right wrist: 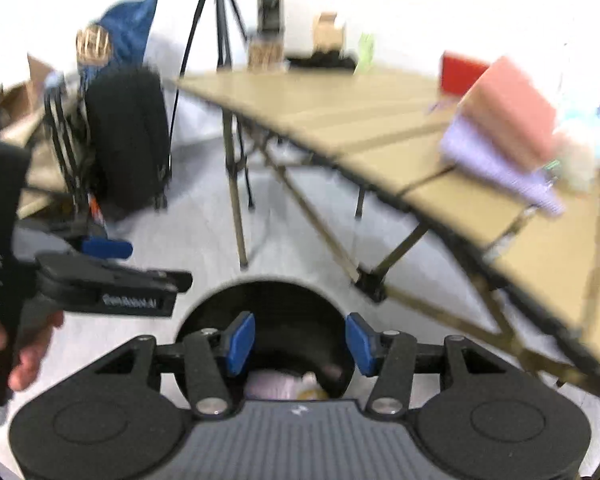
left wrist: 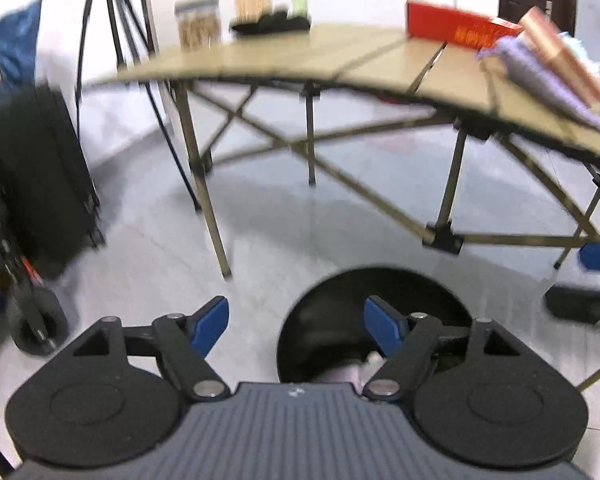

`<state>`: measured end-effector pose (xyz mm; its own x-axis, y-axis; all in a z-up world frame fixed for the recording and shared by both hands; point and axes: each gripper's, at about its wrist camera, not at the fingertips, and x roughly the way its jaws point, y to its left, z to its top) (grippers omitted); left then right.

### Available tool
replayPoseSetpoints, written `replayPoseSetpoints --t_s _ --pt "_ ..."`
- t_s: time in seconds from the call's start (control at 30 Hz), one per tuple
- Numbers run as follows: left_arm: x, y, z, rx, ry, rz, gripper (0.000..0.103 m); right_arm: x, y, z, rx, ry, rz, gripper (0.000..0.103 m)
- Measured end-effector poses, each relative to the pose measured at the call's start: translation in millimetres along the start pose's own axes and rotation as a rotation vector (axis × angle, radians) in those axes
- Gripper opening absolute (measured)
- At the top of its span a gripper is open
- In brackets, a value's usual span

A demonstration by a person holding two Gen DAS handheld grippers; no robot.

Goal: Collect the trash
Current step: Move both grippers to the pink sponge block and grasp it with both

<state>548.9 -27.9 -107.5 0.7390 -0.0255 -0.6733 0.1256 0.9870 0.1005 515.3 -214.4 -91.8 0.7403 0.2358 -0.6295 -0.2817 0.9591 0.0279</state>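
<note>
A black round trash bin [left wrist: 332,320] stands on the floor beside the folding table; it also shows in the right wrist view [right wrist: 268,304]. Pale crumpled trash [left wrist: 352,372] lies inside it, also seen in the right wrist view [right wrist: 284,386]. My left gripper [left wrist: 296,324] is open and empty, its right finger over the bin's mouth. My right gripper [right wrist: 300,344] is open and empty, directly above the bin. The left gripper [right wrist: 112,264] shows from the side in the right wrist view, to the left of the bin.
A tan folding table [left wrist: 340,60] carries a jar [left wrist: 198,24], a black tray [left wrist: 270,24], a red box [left wrist: 456,26] and stacked books [left wrist: 548,68]. A black suitcase [left wrist: 40,184] and tripod legs [left wrist: 112,12] stand left. Grey tiled floor [left wrist: 160,248] surrounds the bin.
</note>
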Motion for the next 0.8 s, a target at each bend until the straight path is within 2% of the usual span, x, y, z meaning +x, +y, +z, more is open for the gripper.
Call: replayPoseSetpoints --t_s 0.1,0.2,0.23,0.33,0.43,0.5,0.6,0.67,0.8 --pt "-27 -14 9 0.014 -0.094 0.002 0.077 -33 -15 7 0.033 -0.096 -0.037 0.05" --pt "-53 -29 20 -0.036 -0.196 -0.018 0.077 -62 -38 17 0.075 -0.18 -0.084 0.05" --pt "-63 -33 25 -0.078 -0.227 -0.039 0.077 -70 -46 21 0.081 -0.202 -0.105 0.051" --pt "-81 -40 45 -0.185 -0.284 -0.173 0.077 -85 -76 32 0.123 -0.251 -0.17 0.055" --pt "-84 -55 64 -0.213 -0.306 -0.257 0.077 -80 -116 38 0.26 -0.249 -0.187 0.054" --pt "-78 -70 74 -0.209 -0.312 -0.261 0.074 -76 -137 40 0.348 -0.237 -0.163 0.054" --pt "-67 -84 91 -0.215 -0.307 -0.292 0.061 -69 -159 45 0.433 -0.26 -0.131 0.053" --pt "-58 -92 106 -0.234 -0.298 -0.349 0.056 -63 -165 47 0.472 -0.283 -0.111 0.052" --pt "-37 -109 138 -0.216 -0.267 -0.43 0.042 -38 -185 54 0.605 -0.315 -0.009 0.046"
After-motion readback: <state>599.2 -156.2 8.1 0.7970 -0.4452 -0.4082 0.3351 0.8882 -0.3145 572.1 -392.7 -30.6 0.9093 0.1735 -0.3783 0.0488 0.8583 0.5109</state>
